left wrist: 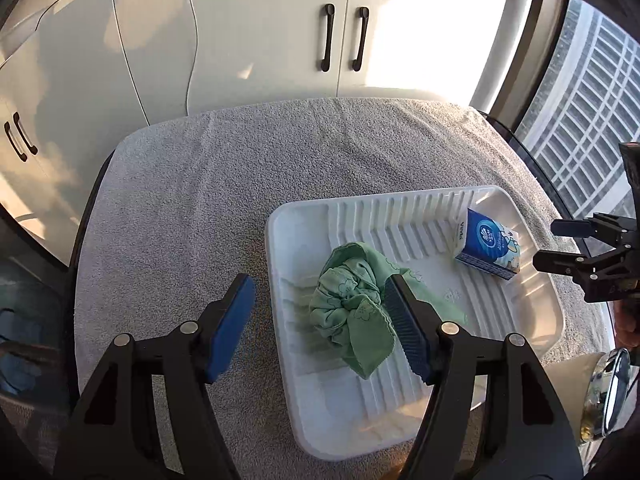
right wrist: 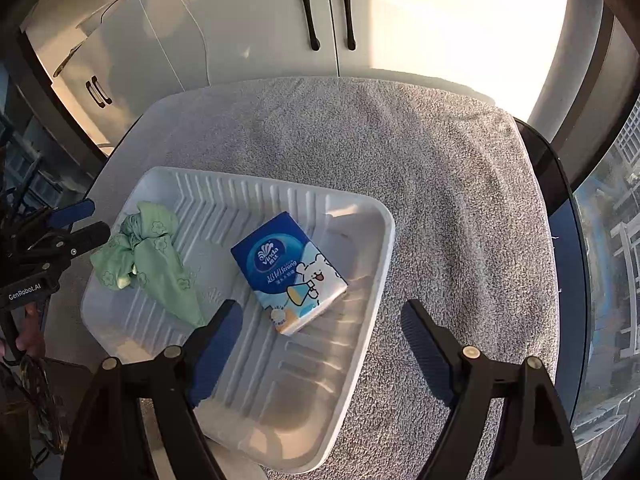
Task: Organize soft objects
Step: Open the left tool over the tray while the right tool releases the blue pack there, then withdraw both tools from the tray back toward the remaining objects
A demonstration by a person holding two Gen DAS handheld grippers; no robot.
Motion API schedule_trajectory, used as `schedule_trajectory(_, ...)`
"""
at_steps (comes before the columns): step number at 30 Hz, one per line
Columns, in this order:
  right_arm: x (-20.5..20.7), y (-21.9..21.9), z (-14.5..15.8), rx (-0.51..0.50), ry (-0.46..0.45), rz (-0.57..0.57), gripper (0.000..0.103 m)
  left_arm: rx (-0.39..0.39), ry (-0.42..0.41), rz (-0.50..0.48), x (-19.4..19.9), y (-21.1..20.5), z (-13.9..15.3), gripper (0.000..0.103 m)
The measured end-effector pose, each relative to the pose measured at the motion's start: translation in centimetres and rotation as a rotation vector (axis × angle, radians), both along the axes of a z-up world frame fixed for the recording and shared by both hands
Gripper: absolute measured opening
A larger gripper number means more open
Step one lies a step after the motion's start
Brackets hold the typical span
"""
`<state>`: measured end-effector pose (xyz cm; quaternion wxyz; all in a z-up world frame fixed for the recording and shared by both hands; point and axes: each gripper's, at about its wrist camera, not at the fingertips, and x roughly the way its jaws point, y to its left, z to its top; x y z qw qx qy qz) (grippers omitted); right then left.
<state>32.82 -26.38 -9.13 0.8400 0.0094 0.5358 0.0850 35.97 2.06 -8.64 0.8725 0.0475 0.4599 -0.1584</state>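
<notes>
Grippers both hang over the white tray [right wrist: 376,248], jaws spread, holding nothing. Left gripper [left wrist: 320,324] sits above the green cloth [left wrist: 352,312], right gripper [right wrist: 320,344] near the tissue pack [right wrist: 288,268]; grey towel [right wrist: 440,184] lies bare beyond.

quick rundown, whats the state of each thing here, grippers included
green cloth: crumpled, lying in the tray, not gripped
tissue pack: sealed, lying flat in the tray, apart from the cloth
white tray: upright on the grey towel, holding both items
grey towel: spread flat over the table
left gripper: open, holding nothing
right gripper: open, holding nothing
cabinet doors: closed
</notes>
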Motion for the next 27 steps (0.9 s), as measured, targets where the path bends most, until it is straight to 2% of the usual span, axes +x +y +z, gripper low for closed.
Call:
schedule_trajectory(4, -1.3, -1.4, -0.1, -0.006, -0.003, -0.030, 0.084, -0.007, -0.019, 0.061, -0.7, 2.6, 0.6, 0.066)
schedule_trajectory(12, -4.1, -5.0, -0.3, 0.008, -0.007, -0.124, 0.084, -0.015, -0.015, 0.158, -2.9, 7.0, -0.3, 0.066)
schedule_trajectory(18, -7.0, -6.9, -0.8, -0.002, -0.006, -0.176, 0.084, -0.037, -0.004, 0.189, -5.4, 9.6, -1.4, 0.066)
schedule_trajectory(27, -13.4, -8.0, -1.2, -0.035, -0.036, -0.193, 0.084, -0.051, 0.007, 0.229, -9.9, 12.8, -3.3, 0.066)
